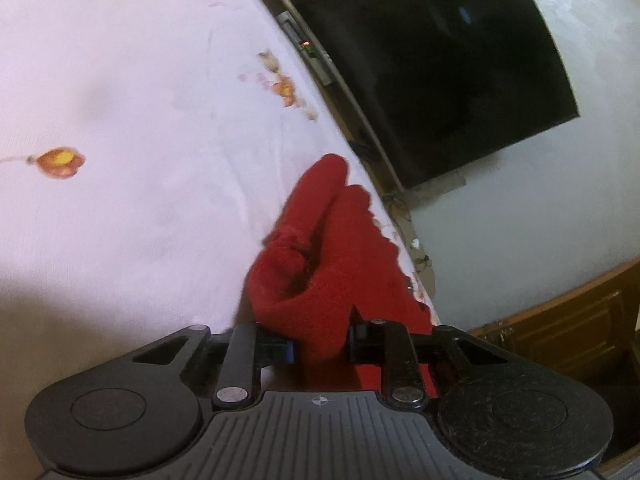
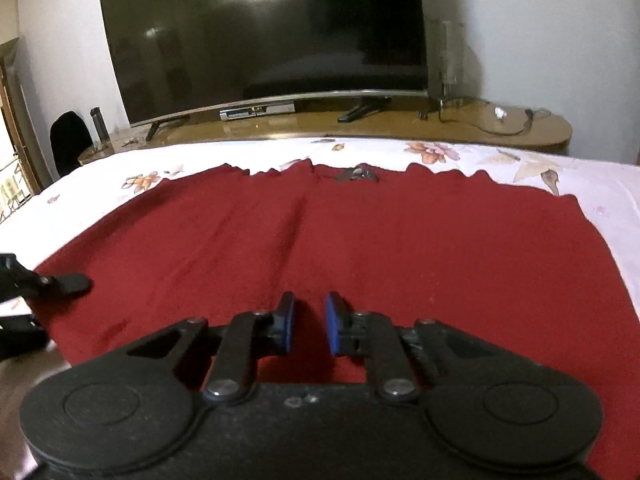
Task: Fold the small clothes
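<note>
On floral bedsheet (image 2: 500, 160): red garment (image 2: 360, 240), near hem hidden. Left gripper (image 1: 322, 346) clamped on bunched fabric. Right gripper (image 2: 310, 326) fingers narrowly apart, seemingly gripping nothing.

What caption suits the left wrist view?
Left gripper pinching a bunched red garment over the floral bedsheet.

Left claw (image 1: 322, 346) pinched shut, right claw (image 2: 310, 326) narrowly parted

Red knit garment (image 2: 360, 240) spread flat on a floral sheet

In the right wrist view the frame's middle is filled, scalloped hem uppermost; in the left wrist view a bunched fold (image 1: 316, 280) is raised at lower centre.
</note>
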{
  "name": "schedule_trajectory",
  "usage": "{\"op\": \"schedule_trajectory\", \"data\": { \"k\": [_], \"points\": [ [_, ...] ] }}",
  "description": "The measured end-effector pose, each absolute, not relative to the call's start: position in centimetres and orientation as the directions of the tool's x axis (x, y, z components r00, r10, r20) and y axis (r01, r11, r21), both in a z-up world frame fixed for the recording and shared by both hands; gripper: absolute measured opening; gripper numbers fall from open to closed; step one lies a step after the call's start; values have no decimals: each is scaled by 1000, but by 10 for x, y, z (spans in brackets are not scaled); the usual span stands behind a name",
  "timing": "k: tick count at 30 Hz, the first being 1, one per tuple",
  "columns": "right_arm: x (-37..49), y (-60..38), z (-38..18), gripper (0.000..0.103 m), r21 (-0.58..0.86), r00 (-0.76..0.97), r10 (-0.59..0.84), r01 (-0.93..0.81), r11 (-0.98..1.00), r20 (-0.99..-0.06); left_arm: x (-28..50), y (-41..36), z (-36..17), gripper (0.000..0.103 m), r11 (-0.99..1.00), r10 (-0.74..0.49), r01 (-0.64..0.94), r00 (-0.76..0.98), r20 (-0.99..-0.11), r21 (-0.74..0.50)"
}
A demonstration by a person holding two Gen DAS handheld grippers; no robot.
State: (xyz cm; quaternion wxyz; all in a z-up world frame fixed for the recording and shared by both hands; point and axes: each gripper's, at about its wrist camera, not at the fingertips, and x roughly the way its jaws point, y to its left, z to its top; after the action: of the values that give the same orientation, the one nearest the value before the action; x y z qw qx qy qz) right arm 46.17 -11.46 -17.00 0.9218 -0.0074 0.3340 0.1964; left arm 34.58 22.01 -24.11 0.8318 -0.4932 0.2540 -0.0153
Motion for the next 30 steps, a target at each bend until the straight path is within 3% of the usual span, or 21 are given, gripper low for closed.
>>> {"op": "schedule_trajectory", "data": {
  "k": [5,10,16,20,24,26,30],
  "points": [
    [461,-114,-173,16,106,709,346,-361,927,-615,357,205,-194,13,590,-301,-77,903,-307,-804],
    [463,-117,-175,16,139,713,355,-345,928,-604,382,163,-139,13,669,-405,108,883,-238,-736],
    [456,-177,-160,17,367,728,407,-226,903,-552,424,74,-112,13,667,-592,336,781,-199,-665],
    [437,-265,-153,26,507,794,347,-57,860,-500,455,10,-148,13,649,-692,388,658,-296,-654],
    [417,-336,-149,34,596,827,299,54,801,-476,474,-37,-203,14,718,-680,365,547,-488,-593],
    [408,-354,-145,42,611,832,296,64,789,-469,464,-36,-197,14,723,-679,390,551,-485,-570],
    [402,-357,-138,71,637,829,355,1,771,-431,449,-1,-169,16,668,-728,439,552,-407,-601]
  ]
}}
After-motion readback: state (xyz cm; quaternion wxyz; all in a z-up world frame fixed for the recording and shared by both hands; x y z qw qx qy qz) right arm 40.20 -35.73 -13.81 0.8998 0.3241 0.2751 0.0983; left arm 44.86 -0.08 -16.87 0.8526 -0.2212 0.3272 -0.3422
